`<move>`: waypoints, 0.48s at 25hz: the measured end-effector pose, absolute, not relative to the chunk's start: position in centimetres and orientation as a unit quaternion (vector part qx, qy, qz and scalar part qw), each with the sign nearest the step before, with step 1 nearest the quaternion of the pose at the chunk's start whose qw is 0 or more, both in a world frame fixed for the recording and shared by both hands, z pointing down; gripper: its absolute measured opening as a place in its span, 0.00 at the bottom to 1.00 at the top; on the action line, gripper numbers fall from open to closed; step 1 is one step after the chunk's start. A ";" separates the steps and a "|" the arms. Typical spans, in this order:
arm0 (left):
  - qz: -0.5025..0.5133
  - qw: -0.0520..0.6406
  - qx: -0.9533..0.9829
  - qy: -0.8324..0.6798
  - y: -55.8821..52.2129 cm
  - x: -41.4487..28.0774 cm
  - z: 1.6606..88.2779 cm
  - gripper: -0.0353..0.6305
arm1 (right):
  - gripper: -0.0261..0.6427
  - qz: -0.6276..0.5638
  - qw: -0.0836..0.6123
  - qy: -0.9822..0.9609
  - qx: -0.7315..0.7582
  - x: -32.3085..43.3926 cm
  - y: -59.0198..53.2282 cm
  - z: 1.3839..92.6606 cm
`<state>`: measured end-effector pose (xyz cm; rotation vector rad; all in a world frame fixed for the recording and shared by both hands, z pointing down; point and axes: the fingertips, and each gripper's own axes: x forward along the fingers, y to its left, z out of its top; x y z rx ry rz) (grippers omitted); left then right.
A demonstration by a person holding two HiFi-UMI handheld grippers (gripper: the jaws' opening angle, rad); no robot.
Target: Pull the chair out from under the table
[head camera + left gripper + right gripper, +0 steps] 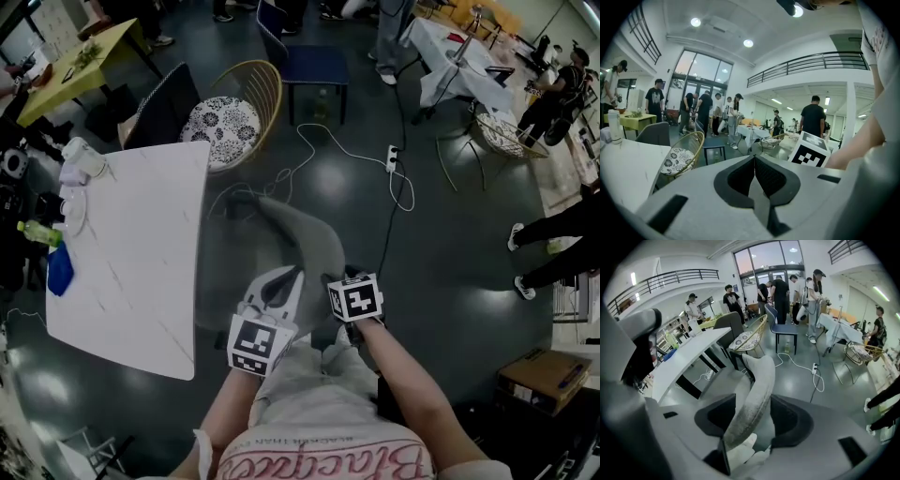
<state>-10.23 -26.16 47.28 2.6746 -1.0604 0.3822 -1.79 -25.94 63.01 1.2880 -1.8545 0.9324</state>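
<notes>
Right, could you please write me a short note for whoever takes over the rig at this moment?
Left tool: shut, empty, beside the right one.
Right tool: open, astride the backrest of the grey chair, not clamped.
The chair stands close by the white table.
Done: the reach. Left: grip the backrest and pull the chair clear.

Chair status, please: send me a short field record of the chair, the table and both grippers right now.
chair: grey, beside the white table
backrest: curved, runs between the jaws of the right gripper
right gripper: open, pads not pressing on the backrest
left gripper: shut, empty, next to the right one
task: grip not yet made
</notes>
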 end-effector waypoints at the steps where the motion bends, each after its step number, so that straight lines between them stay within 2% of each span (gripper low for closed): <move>1: 0.137 0.117 0.915 -0.361 -26.3 -10.1 47.7 0.06 | 0.34 0.364 0.348 -0.708 0.495 -1.8 -26.2 63.7; 12: 0.172 0.139 0.898 -0.381 -26.5 -9.4 50.4 0.06 | 0.33 0.458 0.347 -0.674 0.464 -2.2 -27.5 69.1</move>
